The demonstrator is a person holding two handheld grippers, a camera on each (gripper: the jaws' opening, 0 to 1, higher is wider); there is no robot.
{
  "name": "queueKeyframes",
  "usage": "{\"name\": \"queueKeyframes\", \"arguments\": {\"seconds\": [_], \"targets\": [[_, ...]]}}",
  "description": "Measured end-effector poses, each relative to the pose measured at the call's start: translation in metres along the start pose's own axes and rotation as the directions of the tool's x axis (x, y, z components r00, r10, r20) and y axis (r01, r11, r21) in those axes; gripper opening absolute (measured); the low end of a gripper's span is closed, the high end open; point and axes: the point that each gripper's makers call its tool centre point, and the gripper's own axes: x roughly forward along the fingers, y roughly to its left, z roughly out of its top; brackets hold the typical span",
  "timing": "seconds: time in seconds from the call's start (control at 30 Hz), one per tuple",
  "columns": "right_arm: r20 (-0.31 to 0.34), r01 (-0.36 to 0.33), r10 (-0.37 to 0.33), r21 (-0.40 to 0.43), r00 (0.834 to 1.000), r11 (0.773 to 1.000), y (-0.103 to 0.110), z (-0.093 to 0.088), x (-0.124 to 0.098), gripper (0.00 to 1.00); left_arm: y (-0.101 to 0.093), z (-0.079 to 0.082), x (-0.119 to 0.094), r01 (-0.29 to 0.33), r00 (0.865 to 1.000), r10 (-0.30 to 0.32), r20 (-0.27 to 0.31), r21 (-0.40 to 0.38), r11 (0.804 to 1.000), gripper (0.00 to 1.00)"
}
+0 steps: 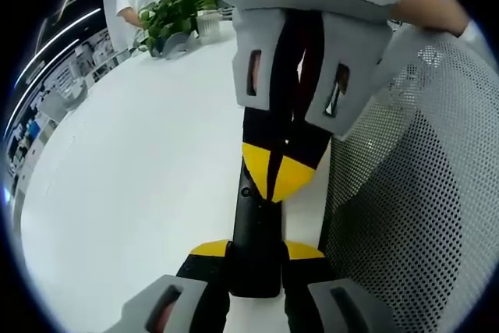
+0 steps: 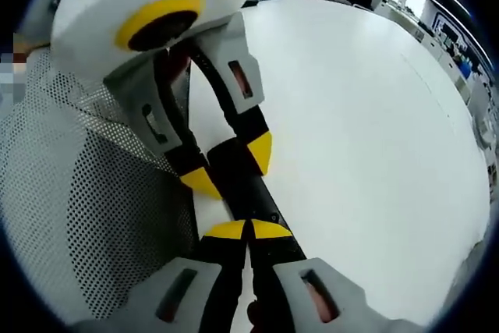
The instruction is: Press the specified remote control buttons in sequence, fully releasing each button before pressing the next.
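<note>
Clamped by the left gripper (image 1: 257, 251) near the white tabletop's (image 1: 148, 185) mesh-chair edge, the black remote (image 1: 256, 228) meets the right gripper's (image 2: 249, 229) closed tips: press squarely, then lift fully clear.

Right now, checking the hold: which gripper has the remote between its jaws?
The left gripper: its yellow tips straddle the remote, one on each side, while the right gripper has its tips shut together over it.
</note>
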Motion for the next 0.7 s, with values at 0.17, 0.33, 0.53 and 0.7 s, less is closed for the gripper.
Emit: {"name": "queueKeyframes", "arguments": {"seconds": [0.17, 0.33, 0.53, 0.7], "targets": [[0.068, 0.014, -0.024, 0.134, 0.997, 0.991, -0.009, 0.009, -0.002, 0.0, -0.001, 0.0, 0.0, 0.002, 1.0, -0.002, 0.0, 0.001, 1.0, 0.25], [0.101, 0.013, -0.031, 0.167, 0.994, 0.986, -0.013, 0.014, -0.002, 0.0, -0.001, 0.0, -0.001, 0.006, 1.0, -0.006, 0.009, 0.0, 1.0, 0.25], [0.095, 0.013, -0.031, 0.185, 0.995, 0.983, -0.012, 0.01, 0.003, 0.0, -0.001, 0.0, -0.001, 0.006, 1.0, -0.006, 0.015, 0.0, 1.0, 0.25], [0.118, -0.005, -0.02, 0.204, 0.993, 0.979, -0.01, 0.014, 0.005, 0.0, 0.0, 0.0, -0.001, 0.007, 0.999, -0.007, 0.033, -0.006, 1.0, 0.25]]}}
